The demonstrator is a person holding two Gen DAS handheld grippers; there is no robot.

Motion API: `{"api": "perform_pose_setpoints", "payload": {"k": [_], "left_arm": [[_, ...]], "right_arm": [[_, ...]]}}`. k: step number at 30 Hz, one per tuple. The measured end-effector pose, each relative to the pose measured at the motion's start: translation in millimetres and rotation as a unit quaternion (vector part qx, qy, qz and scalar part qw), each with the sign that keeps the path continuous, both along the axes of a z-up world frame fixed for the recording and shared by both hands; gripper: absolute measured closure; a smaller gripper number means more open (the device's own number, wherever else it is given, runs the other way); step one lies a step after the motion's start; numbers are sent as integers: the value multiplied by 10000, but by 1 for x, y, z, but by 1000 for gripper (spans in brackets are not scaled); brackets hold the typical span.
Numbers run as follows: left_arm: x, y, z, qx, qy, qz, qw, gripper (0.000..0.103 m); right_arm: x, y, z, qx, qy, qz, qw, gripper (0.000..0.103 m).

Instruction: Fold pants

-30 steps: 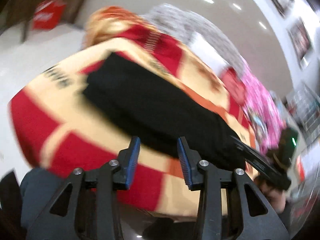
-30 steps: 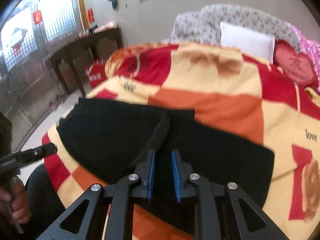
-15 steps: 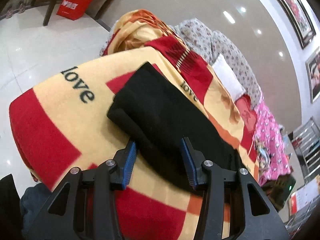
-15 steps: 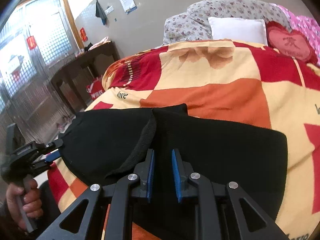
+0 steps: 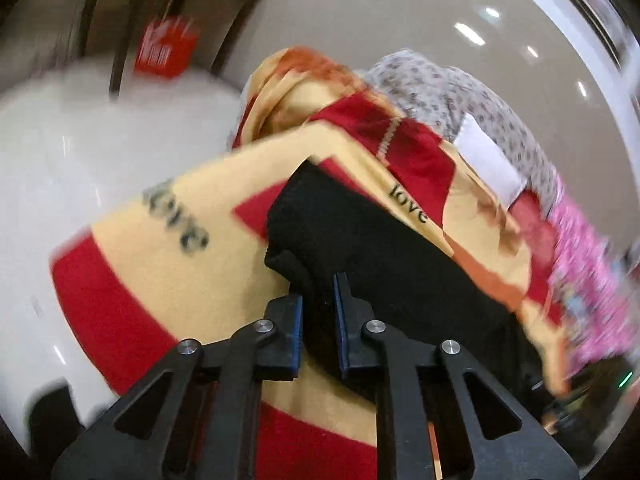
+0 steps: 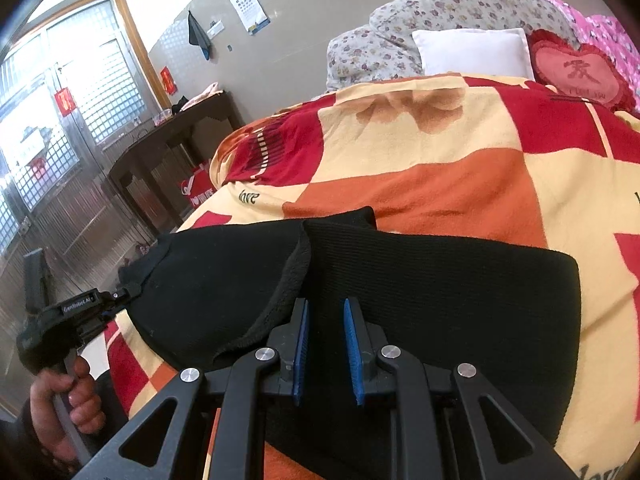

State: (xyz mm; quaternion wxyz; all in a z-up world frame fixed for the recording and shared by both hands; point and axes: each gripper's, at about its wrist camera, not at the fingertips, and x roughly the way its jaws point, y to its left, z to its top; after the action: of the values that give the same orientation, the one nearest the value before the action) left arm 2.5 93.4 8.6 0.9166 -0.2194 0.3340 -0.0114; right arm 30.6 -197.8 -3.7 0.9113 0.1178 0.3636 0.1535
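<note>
Black ribbed-knit pants (image 6: 420, 280) lie folded on the bed's fleecy red-yellow checked blanket (image 6: 460, 168). Right view only: left gripper (image 6: 128, 292) pinching the pants' far-left corner, jaws just closed. Left view blurred: fabric between its fingers (image 5: 296, 328). Right gripper (image 6: 325, 344) nearly closed on the pants' near edge. Blanket beyond the pants bare.

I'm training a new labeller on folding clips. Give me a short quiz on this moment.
1. True or false: the pants lie on a plain white sheet.
2. The left gripper is clamped on: A) a towel, B) an edge of the pants, C) a shoe.
3. What colour is the pillow at the head of the bed?

Key: 1 false, on a red, orange and yellow blanket. 2 B; its jaws have just been closing on the cloth. 3 white.
</note>
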Motion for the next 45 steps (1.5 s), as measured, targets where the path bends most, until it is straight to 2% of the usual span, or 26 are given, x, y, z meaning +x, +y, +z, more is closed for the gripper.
{"api": "perform_pose_setpoints", "payload": {"k": [2, 3, 5, 6, 7, 8, 9, 10, 12, 15, 17, 21, 23, 25, 26, 31, 36, 40, 43, 45], "left_arm": [[-8, -18, 13, 556, -480, -197, 9971, 91], [-15, -30, 20, 881, -768, -354, 9925, 91], [-26, -55, 29, 1426, -1237, -624, 9800, 91], [-30, -66, 31, 1658, -1379, -752, 9736, 91], [-37, -83, 32, 1991, -1582, -943, 9625, 91], [-40, -94, 31, 2210, -1695, -1073, 9544, 91], [-43, -104, 30, 2407, -1808, -1190, 9462, 91], [-48, -112, 29, 2587, -1930, -1289, 9377, 91], [-59, -128, 26, 2982, -2203, -1436, 9176, 91], [-69, -140, 20, 3363, -2432, -1601, 8956, 91], [-74, -145, 18, 3500, -2534, -1682, 8860, 91], [-83, -152, 16, 3669, -2704, -1836, 8710, 91], [-92, -152, 17, 3669, -2807, -1952, 8652, 91], [-96, -154, 18, 3621, -2876, -2093, 8616, 91], [-98, -155, 21, 3517, -2878, -2201, 8632, 91], [-97, -165, 41, 2885, -2784, -2566, 8794, 91], [-92, -206, 54, 2383, -2623, -3081, 8829, 91], [-94, -239, 51, 2306, -2492, -3420, 8762, 91], [-88, -254, 38, 2227, -2219, -3621, 8775, 91], [-80, -262, 27, 2151, -1867, -3766, 8815, 91]], "right_arm": [[1, 2, 6, -143, 84, -70, 9998, 86], [1, 5, 15, -216, 141, -138, 9996, 86], [2, 8, 39, 2, 12, -40, 10000, 86], [3, 10, 56, 287, -90, 127, 9995, 84], [6, 12, 69, 562, -143, 306, 9978, 83], [9, 15, 80, 849, -161, 525, 9949, 77], [14, 20, 91, 1231, -145, 854, 9886, 64], [18, 24, 96, 1513, -91, 1131, 9819, 57], [27, 36, 101, 1789, 87, 1597, 9708, 54], [33, 58, 107, 1551, 97, 2000, 9674, 54], [34, 66, 106, 1503, 95, 2087, 9663, 54], [38, 77, 101, 1118, 187, 2055, 9721, 54], [40, 79, 98, 773, 204, 1909, 9783, 55], [41, 74, 96, 567, 242, 1805, 9817, 78], [42, 69, 95, 594, 344, 1781, 9816, 90], [30, 16, 95, 763, 466, 1337, 9870, 93], [17, -49, 88, 1178, 702, 776, 9875, 93], [7, -89, 77, 1248, 787, 459, 9880, 93], [5, -104, 60, 1280, 926, 309, 9870, 93], [7, -112, 44, 1219, 1057, 188, 9867, 93]]}}
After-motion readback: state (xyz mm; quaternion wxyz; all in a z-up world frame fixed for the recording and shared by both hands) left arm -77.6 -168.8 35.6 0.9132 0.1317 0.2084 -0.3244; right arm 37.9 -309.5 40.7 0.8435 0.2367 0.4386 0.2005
